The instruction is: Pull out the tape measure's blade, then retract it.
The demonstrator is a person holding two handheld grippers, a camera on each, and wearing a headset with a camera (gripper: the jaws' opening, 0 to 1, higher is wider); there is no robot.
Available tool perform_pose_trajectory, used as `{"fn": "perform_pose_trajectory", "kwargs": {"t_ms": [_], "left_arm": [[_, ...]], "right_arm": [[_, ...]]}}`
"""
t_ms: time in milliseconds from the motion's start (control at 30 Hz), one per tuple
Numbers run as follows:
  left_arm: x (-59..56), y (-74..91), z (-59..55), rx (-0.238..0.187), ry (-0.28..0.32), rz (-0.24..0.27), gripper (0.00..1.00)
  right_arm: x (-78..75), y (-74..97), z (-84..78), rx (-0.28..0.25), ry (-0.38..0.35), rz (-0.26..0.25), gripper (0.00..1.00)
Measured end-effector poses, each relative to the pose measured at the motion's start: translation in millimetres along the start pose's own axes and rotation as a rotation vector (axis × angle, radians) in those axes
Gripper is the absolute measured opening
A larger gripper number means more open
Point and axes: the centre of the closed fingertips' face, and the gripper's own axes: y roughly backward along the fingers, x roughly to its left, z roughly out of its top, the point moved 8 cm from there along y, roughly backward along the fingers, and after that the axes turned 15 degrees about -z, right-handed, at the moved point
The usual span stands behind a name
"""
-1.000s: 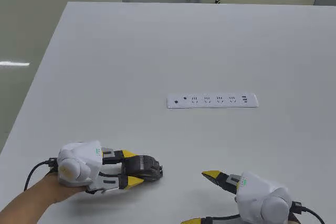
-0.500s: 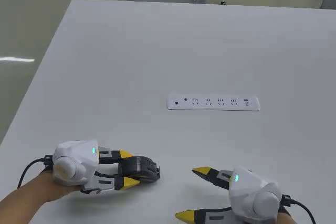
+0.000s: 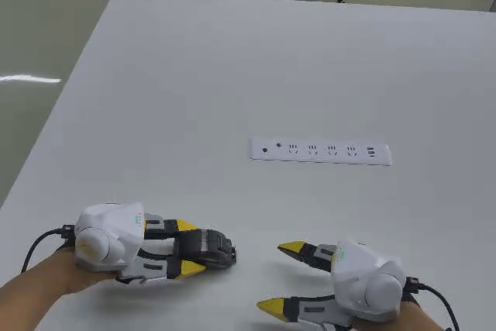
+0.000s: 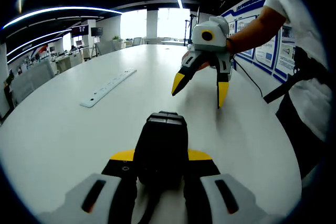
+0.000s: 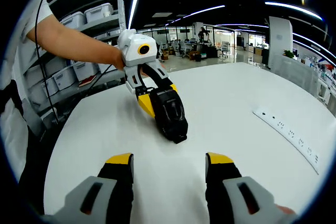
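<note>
White laminate table spans the head view, and all the items sit on it.

The two grippers are at the near edge, each held in one of the person's hands. We see the left gripper lying low over the table at the near left, its yellow-tipped jaws pointing right. The jaws are drawn narrow and clamp the tape measure from both sides. The right gripper is at the near right with its jaws pointing left toward the tape measure. They are spread wide with nothing between them, and the gripper stands apart from the case.

A white power strip lies flat near the middle of the table, well apart from both grippers, its long side running left to right.

The tape measure is a dark case. In the left gripper view it sits between the jaws and projects past their tips. In the right gripper view its underside is at the table surface; we cannot tell whether it touches.
</note>
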Motion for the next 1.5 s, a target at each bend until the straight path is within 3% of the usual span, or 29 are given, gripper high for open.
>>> {"fn": "perform_pose_trajectory", "kwargs": {"t_ms": [433,1033,1500], "left_arm": [[0.0,-0.3,0.4,0.005,0.005,-0.002,0.30],[0.6,-0.3,0.0,0.012,0.006,-0.009,0.30],[0.9,0.0,0.0,0.024,0.011,-0.005,0.30]], "right_arm": [[-11.1,-16.9,-4.2,-0.011,0.032,0.045,0.51],[-17.0,-44.3,1.6,-0.041,0.079,0.113,0.40],[-18.6,-55.6,0.4,-0.058,0.104,0.160,0.34]]}}
